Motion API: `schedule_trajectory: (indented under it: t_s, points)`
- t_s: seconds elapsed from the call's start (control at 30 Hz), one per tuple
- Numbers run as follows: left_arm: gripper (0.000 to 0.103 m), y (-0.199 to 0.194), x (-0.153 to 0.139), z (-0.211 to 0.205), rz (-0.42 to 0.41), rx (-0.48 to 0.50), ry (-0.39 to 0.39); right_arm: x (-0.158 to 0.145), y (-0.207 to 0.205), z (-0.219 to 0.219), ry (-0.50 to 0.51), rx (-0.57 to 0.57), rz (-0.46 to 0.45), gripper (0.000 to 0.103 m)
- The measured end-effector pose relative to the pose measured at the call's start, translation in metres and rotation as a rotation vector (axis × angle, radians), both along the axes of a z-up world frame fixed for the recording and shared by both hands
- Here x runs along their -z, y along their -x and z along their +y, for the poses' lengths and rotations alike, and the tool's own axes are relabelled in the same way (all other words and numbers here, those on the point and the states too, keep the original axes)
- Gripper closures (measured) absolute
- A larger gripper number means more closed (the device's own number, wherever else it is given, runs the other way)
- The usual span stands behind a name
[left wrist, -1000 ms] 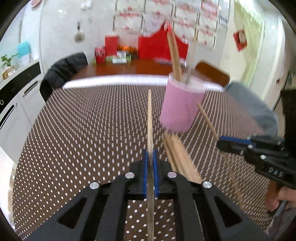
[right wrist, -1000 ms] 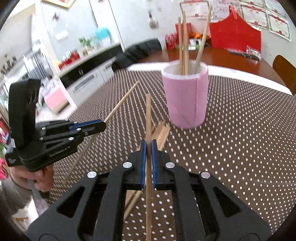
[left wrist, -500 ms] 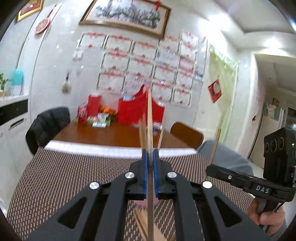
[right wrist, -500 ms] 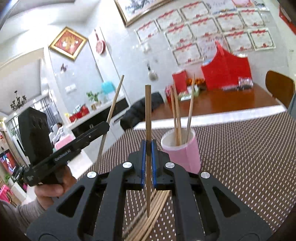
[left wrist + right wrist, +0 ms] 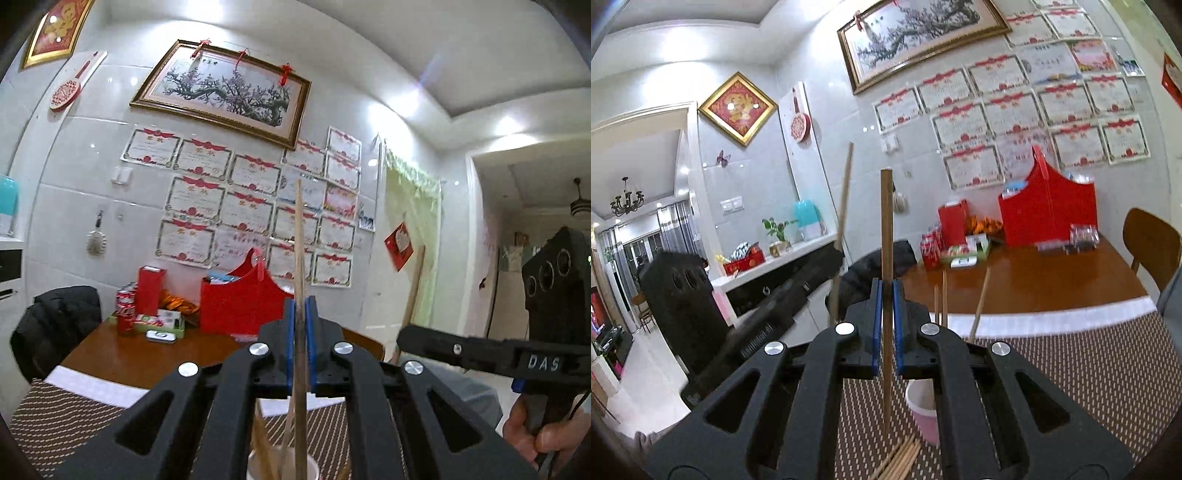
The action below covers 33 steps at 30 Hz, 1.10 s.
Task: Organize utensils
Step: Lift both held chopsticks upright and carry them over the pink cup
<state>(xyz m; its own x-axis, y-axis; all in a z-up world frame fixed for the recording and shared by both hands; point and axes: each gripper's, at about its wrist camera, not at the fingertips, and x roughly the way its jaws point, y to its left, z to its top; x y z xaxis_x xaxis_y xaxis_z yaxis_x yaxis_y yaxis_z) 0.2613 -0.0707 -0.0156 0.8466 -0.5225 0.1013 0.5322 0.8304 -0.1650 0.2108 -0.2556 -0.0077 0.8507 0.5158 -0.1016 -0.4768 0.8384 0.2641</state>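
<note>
Left gripper (image 5: 300,347) clamped on upright chopstick (image 5: 300,258); right gripper (image 5: 885,325) clamped on another stick (image 5: 886,236), "DAS" readable on its side (image 5: 543,362).

Pink cup (image 5: 925,413) w/ upright chopsticks (image 5: 979,306) ahead, loose pile (image 5: 901,458) below

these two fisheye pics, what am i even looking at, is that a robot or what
No robot: a person holds black hand-held tongs in each hand, each with a camera looking along its fingers. One picture is from the left tongs, the other from the right tongs; each also shows the other tool at its edge. Both are shut on one upright wooden chopstick: the left chopstick and the right chopstick. Below is a dotted brown mat with a pink cup already holding chopsticks, and a loose pile lying beside it.
</note>
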Motion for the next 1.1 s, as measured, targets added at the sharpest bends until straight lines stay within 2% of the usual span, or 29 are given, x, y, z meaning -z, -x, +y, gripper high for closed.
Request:
schedule_trajectory:
  t_s: [0.2, 0.43, 0.53, 0.9, 1.07, 1.1]
  points:
    - [0.097, -0.036, 0.005, -0.006, 0.007, 0.018, 0.062, -0.008, -0.023, -0.007, -0.033, 0.031, -0.026, 0.097]
    - [0.097, -0.071, 0.037, -0.011, 0.065, -0.006, 0.063, 0.011, -0.054, -0.017, -0.038, 0.059, 0.017, 0.097]
    - [0.097, -0.078, 0.047, -0.008, 0.082, -0.004, 0.089, 0.019, -0.063, -0.019, -0.024, 0.073, 0.041, 0.097]
    - [0.097, -0.094, 0.071, -0.018, 0.133, -0.034, 0.020, 0.035, -0.080, -0.008, 0.045, 0.089, 0.098, 0.097]
    - [0.096, -0.098, 0.078, -0.016, 0.186, -0.040, -0.001, 0.046, -0.092, -0.001, 0.085, 0.073, 0.190, 0.096]
    - [0.094, -0.099, 0.079, -0.016, 0.195, -0.038, -0.009, 0.048, -0.095, -0.001, 0.088, 0.069, 0.209, 0.093]
